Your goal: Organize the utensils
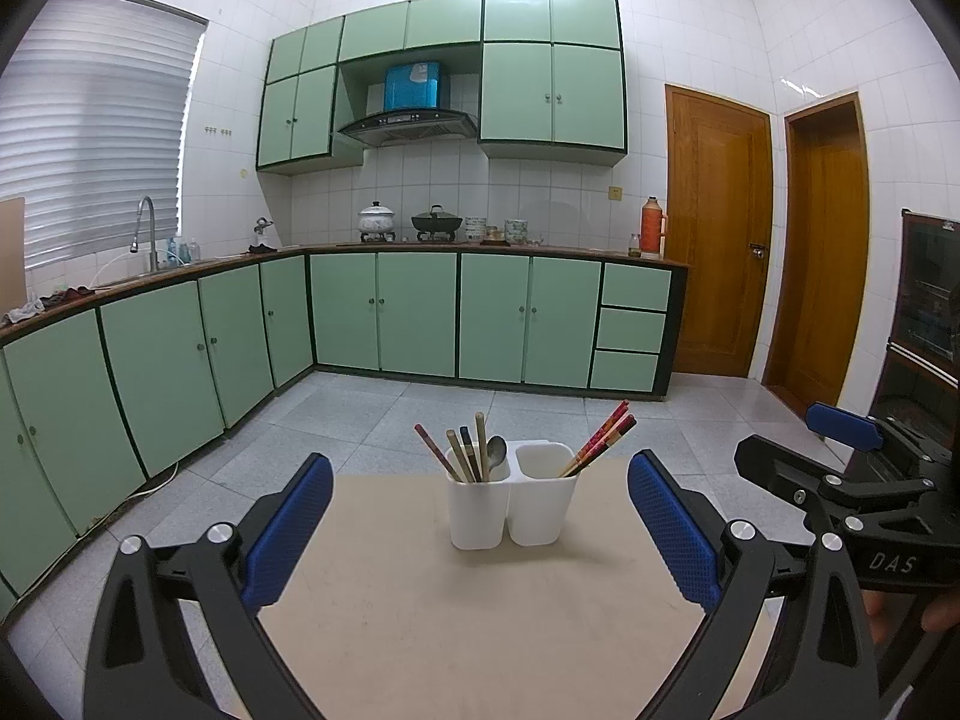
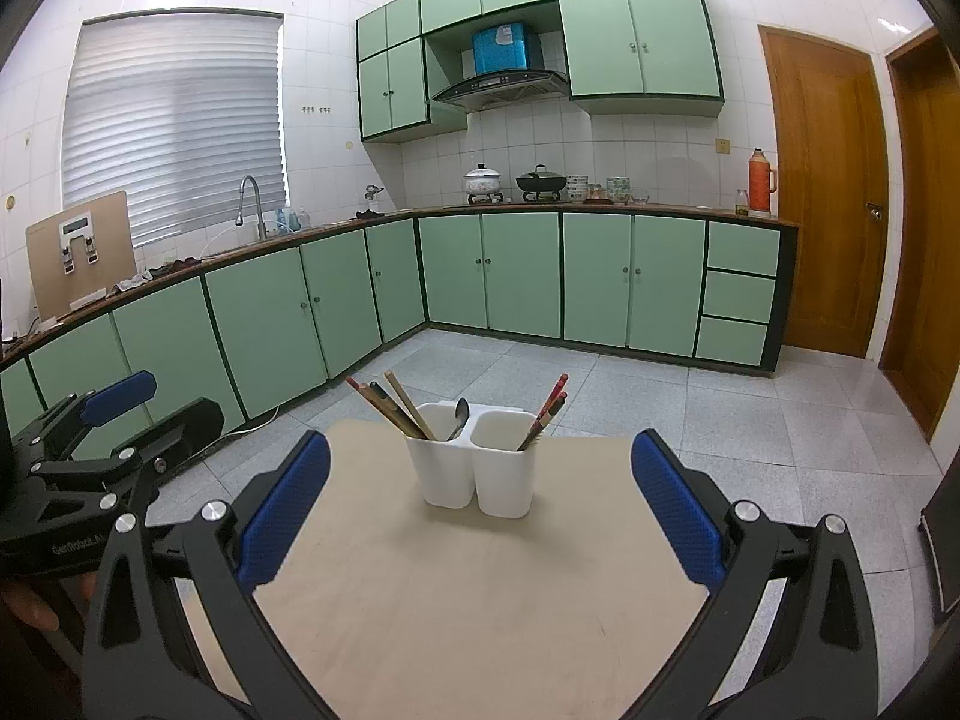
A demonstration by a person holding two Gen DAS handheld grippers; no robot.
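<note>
Toward the far edge of the small beige table [image 1: 480,630] stand two white holder cups, touching side by side. From where the person stands, the left cup [image 1: 477,513] holds a mixed lot: several chopsticks [image 1: 465,456] of differing colours and a metal spoon [image 1: 495,453], all leaning. The right cup [image 1: 543,504] holds only the red patterned chopsticks [image 1: 603,438]. Nothing lies loose on the tabletop.

Both claws hover over the near edge, well apart from the cups. The left gripper [image 1: 480,540] is spread wide and grips nothing; the right gripper [image 2: 480,516] is likewise wide and empty.

To my eye this fits either a sort with the mixed cup waiting to be divided, or one already settled with each piece stowed upright. Should more sorting be wanted, any pick calls for a narrow pinch on a single thin stick near its top, lifted straight so its neighbours and the light cup stay put.
</note>
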